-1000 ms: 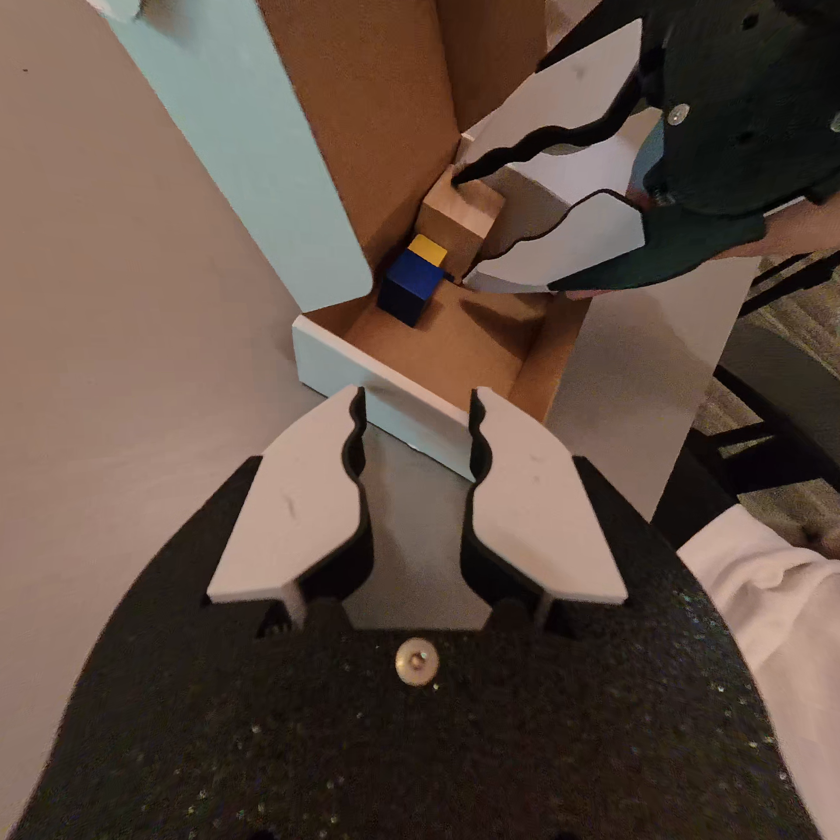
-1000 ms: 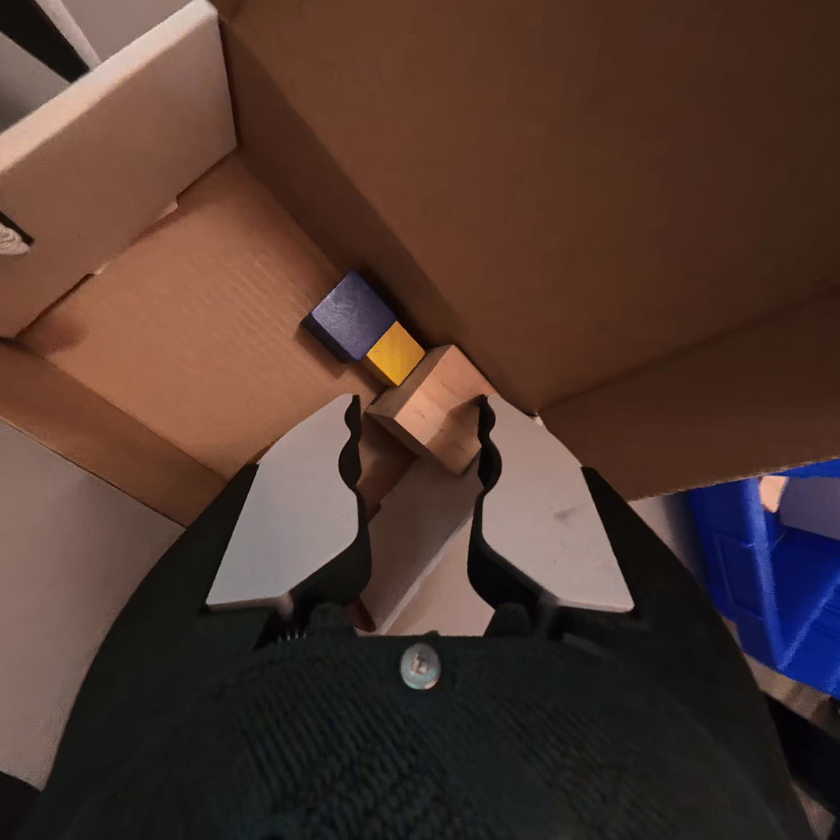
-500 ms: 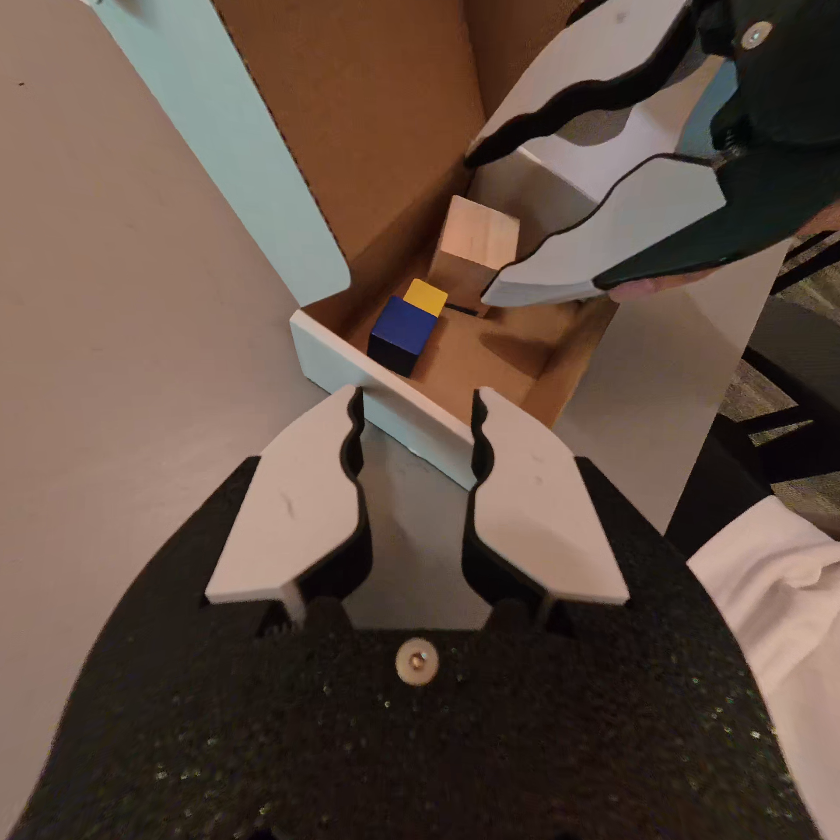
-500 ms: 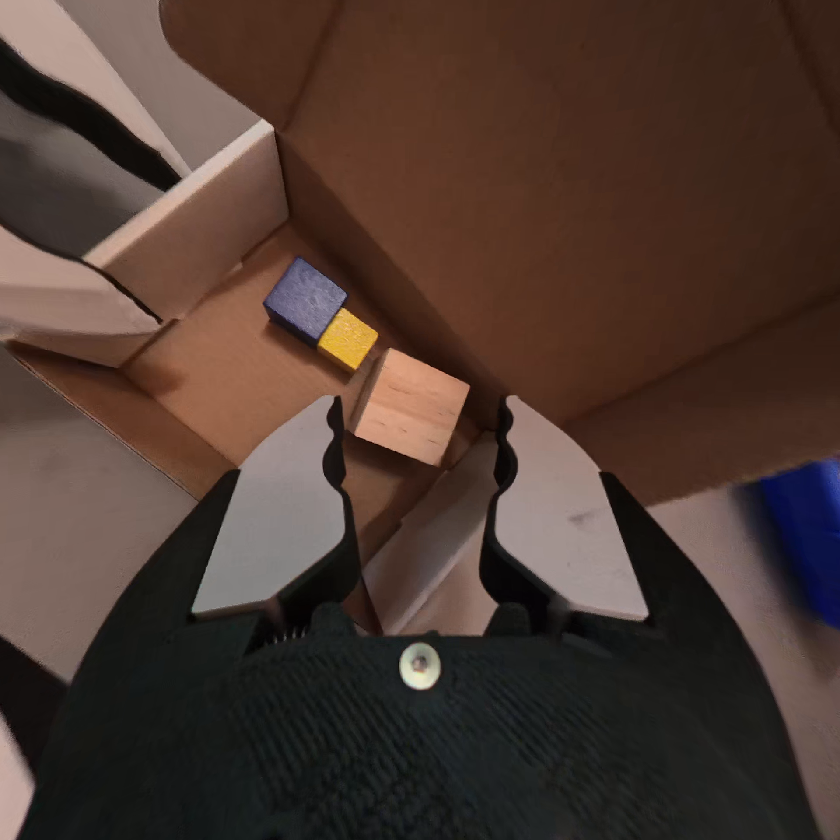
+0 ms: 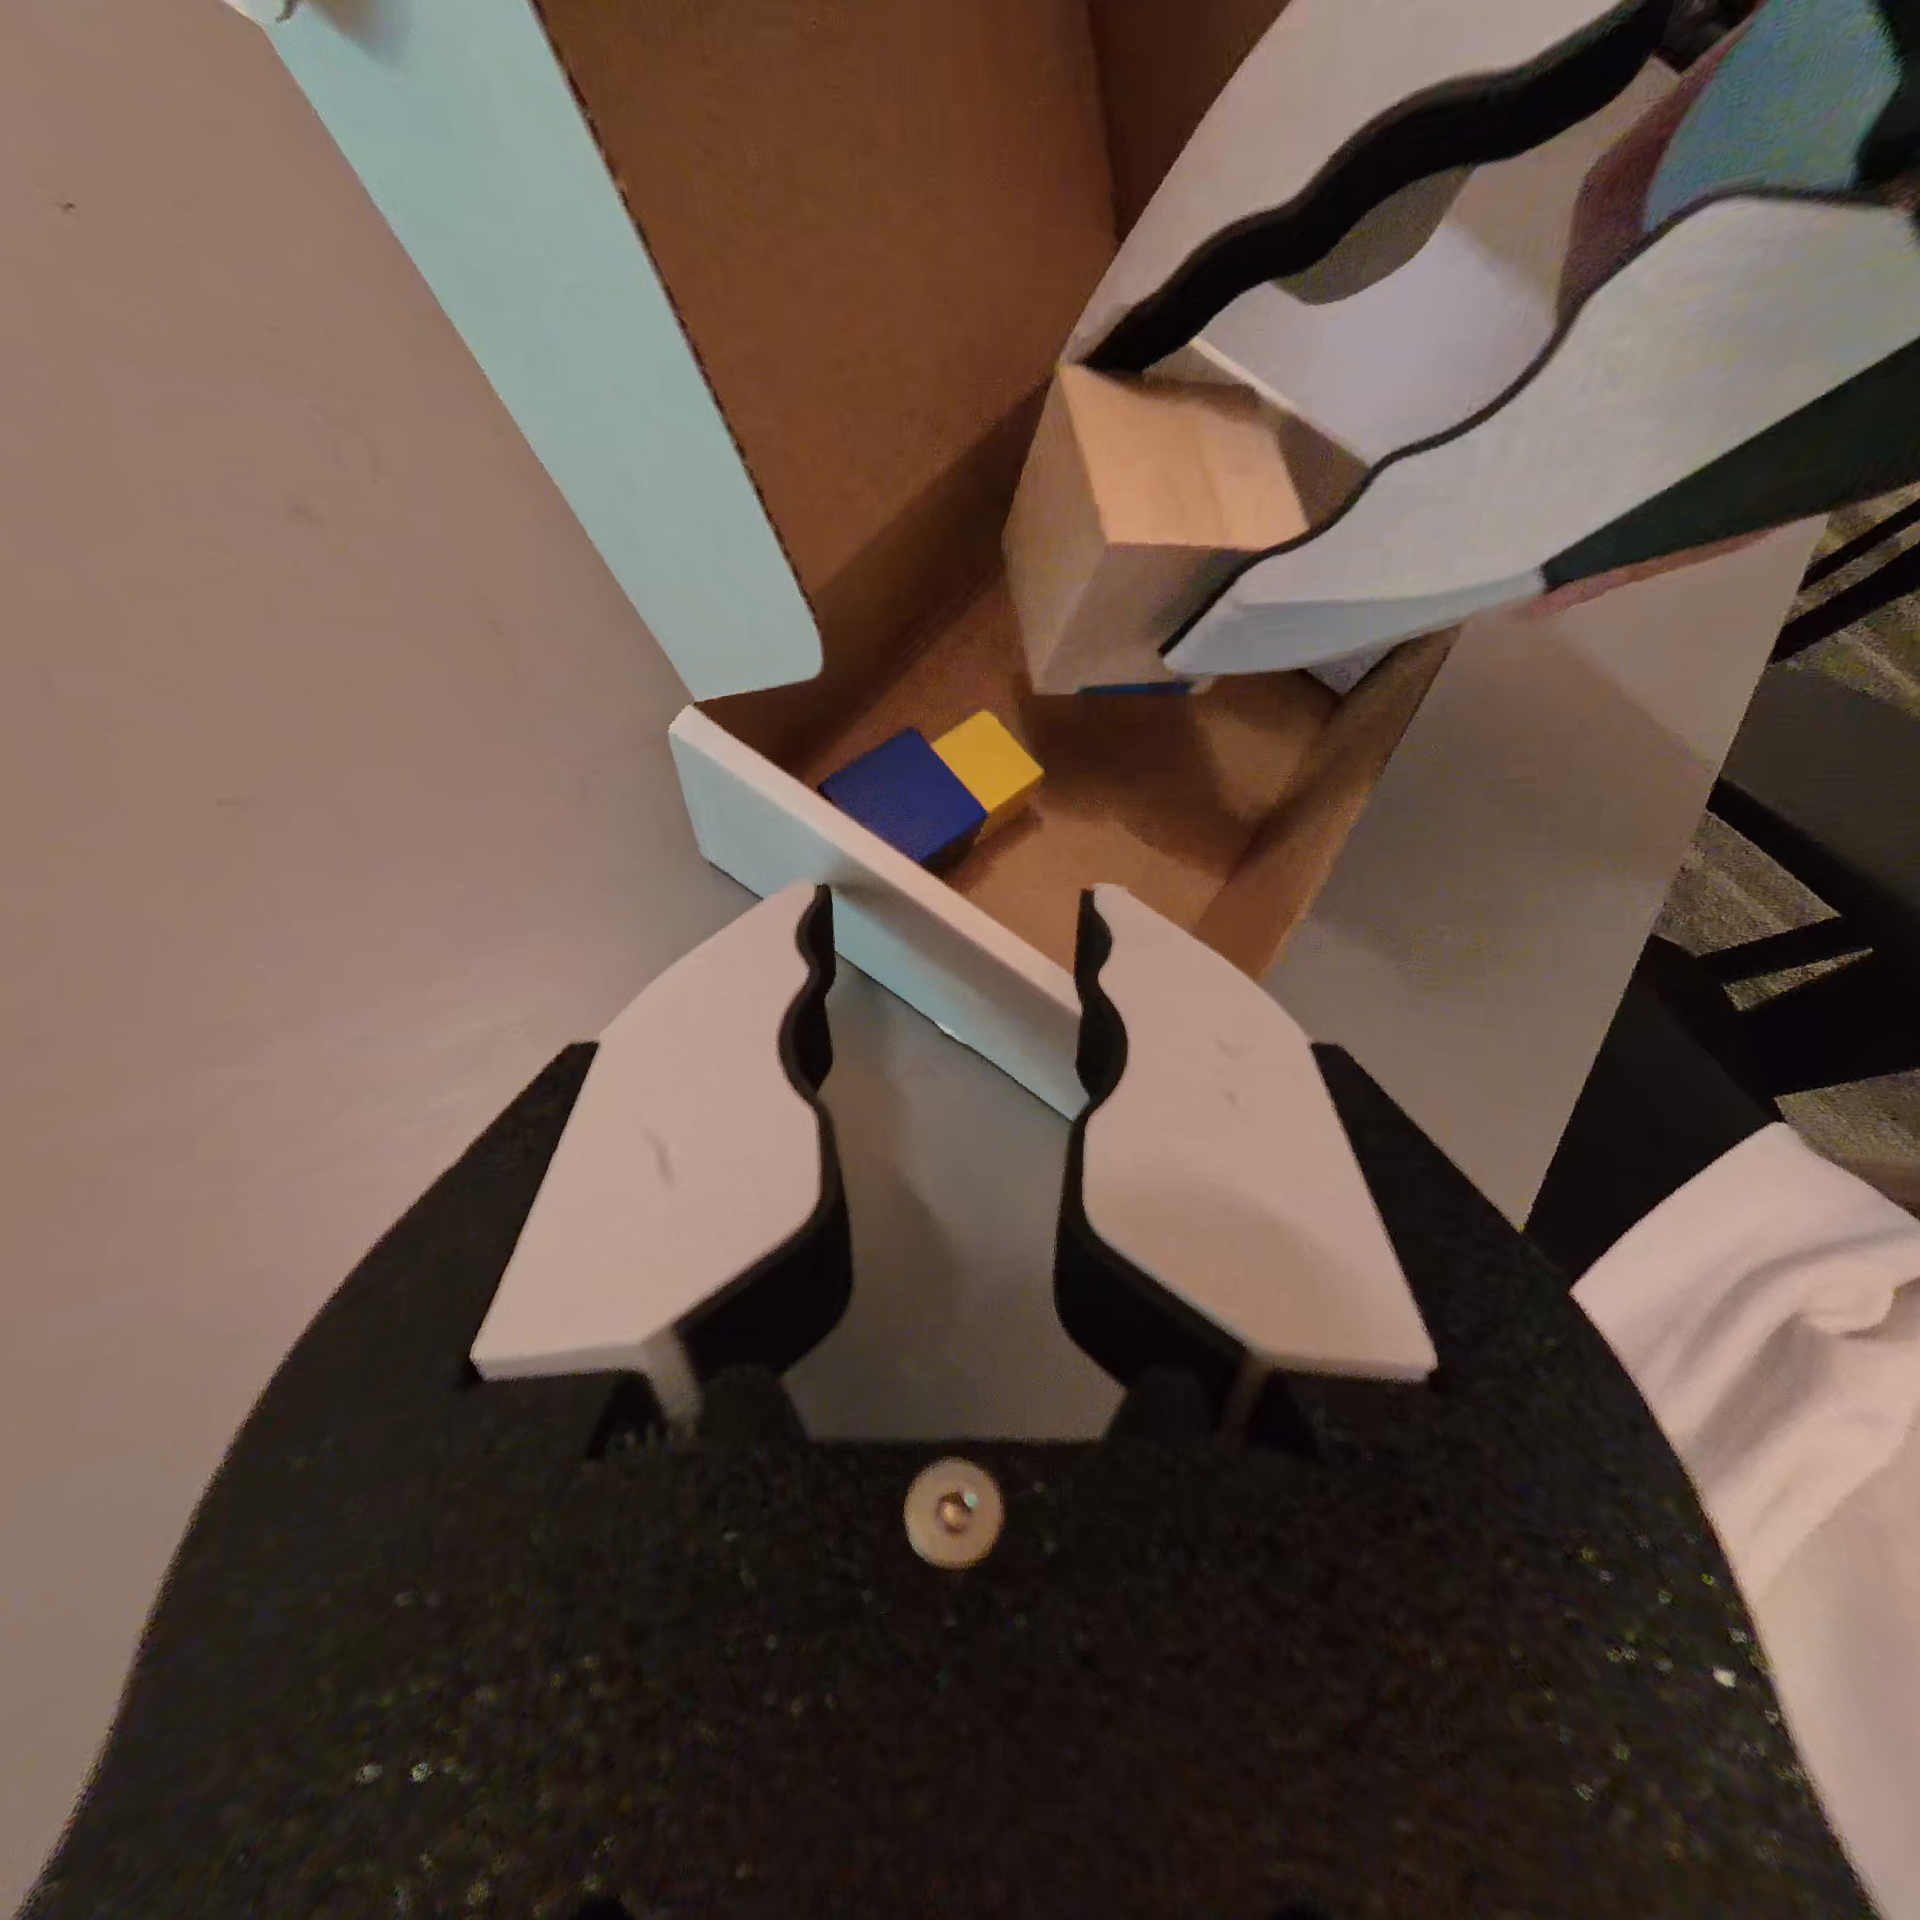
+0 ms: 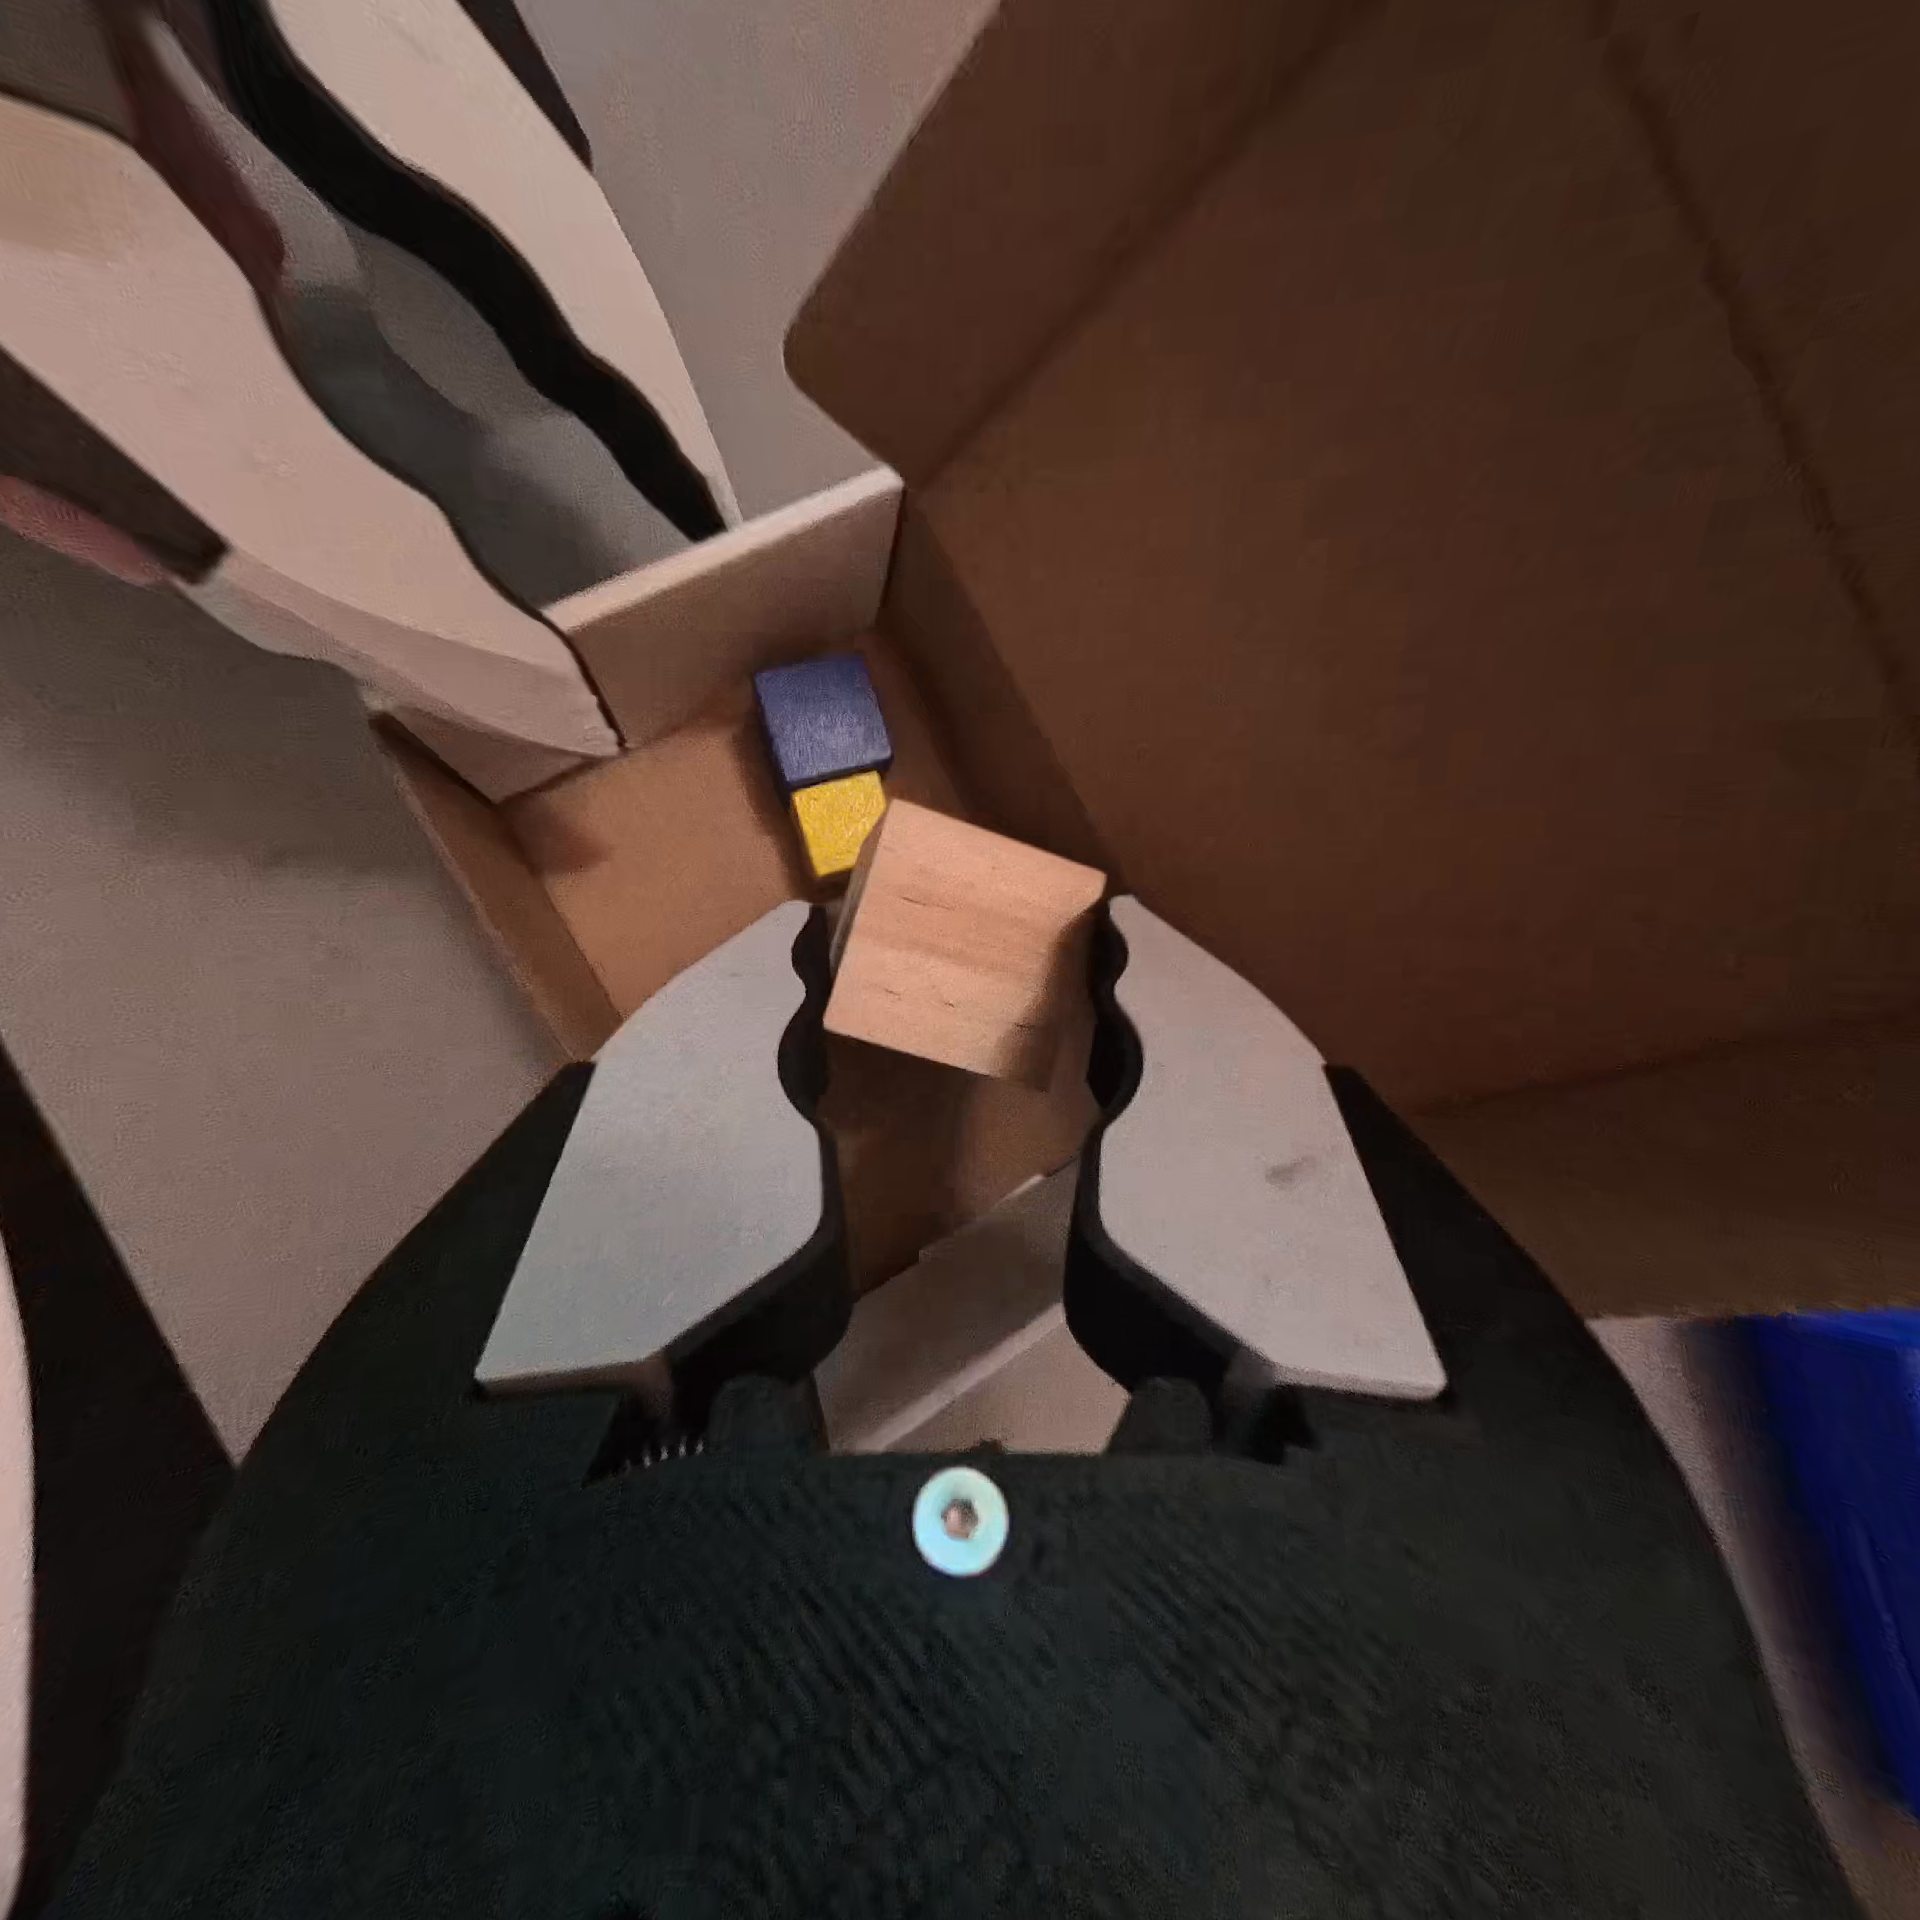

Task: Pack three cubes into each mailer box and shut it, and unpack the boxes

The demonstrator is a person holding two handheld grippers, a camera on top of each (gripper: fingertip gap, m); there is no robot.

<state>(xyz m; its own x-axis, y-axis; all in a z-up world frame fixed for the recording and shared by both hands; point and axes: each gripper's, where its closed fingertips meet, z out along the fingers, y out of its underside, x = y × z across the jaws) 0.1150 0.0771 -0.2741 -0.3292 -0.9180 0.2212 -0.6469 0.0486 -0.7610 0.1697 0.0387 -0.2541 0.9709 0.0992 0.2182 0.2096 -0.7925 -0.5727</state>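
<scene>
We hold the right tool (image 6: 956, 935) clamped on the plain wooden cube (image 6: 961, 966), one finger on each side face. In the left wrist view the right tool (image 5: 1164, 499) grips the wooden cube (image 5: 1132, 540) up above the floor of the open mailer box (image 5: 935, 966), clear of the bottom. Blue cube (image 5: 899, 792) and yellow cube (image 5: 987, 767) sit on the box floor, touching each other, near the white front wall. In the right wrist view the blue cube (image 6: 821, 719) is close to the corner, the yellow cube (image 6: 836, 826) between it and the held wooden cube. Box lid (image 5: 862, 343) stands raised behind. Our left tool (image 5: 954, 902) has its fingers apart and nothing between them, tips right at the white front wall, over the grey tabletop (image 5: 260, 727). A white sleeve (image 5: 1766, 1371) shows at right, and a blue bin (image 6: 1839, 1538) beside the box.
</scene>
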